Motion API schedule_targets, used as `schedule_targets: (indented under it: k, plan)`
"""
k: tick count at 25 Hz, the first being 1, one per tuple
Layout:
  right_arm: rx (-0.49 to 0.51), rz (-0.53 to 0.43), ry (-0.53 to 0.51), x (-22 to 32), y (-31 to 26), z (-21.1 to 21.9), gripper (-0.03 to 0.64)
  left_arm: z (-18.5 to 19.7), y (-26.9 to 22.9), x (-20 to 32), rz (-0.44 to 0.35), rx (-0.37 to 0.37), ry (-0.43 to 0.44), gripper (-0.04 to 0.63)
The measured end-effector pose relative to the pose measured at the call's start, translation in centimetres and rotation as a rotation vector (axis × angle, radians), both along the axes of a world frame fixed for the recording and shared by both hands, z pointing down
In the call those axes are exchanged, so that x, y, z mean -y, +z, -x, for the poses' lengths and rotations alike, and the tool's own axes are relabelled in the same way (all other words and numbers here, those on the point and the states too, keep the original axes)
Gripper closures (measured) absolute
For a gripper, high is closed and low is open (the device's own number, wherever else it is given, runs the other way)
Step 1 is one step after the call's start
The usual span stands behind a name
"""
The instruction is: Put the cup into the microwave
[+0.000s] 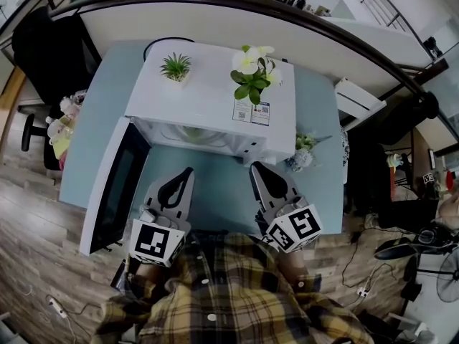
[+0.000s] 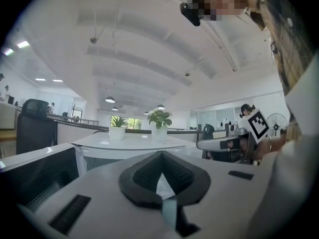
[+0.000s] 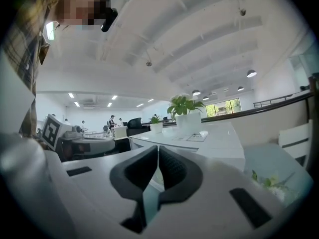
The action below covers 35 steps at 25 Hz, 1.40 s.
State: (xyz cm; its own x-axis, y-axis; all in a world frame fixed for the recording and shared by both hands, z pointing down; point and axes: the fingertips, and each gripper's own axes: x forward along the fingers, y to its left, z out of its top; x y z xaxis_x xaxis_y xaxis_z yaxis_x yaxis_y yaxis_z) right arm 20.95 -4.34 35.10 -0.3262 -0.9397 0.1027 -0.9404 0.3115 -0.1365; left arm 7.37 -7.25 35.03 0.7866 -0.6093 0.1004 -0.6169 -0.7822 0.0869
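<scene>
The white microwave stands on the blue table with its door swung open to the left. Through the cavity's opening shows a pale rounded shape; I cannot tell whether it is the cup or the glass plate. My left gripper hangs in front of the opening, jaws together and empty. My right gripper is beside it, level with the microwave's right half, also shut on nothing. In the left gripper view the closed jaws point at the microwave. The right gripper view shows its own jaws closed.
On top of the microwave sit a small green plant and a white-flowered plant. A little bunch of flowers lies on the table right of the microwave. A black chair stands at the back left; cables run across the wooden floor.
</scene>
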Motion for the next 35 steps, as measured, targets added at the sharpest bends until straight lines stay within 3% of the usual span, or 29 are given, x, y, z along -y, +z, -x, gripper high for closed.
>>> schedule_targets:
  k: [10, 35]
  plan:
    - [0.056, -0.003, -0.004, -0.7, 0.5, -1.8, 0.614, -0.6, 1.3, -0.2, 0.036, 0.017, -0.021, 0.606]
    - [0.061, 0.021, -0.017, 0.9, 2.0, -2.9, 0.614, -2.3, 2.0, 0.8, 0.06, 0.037, -0.034, 0.606]
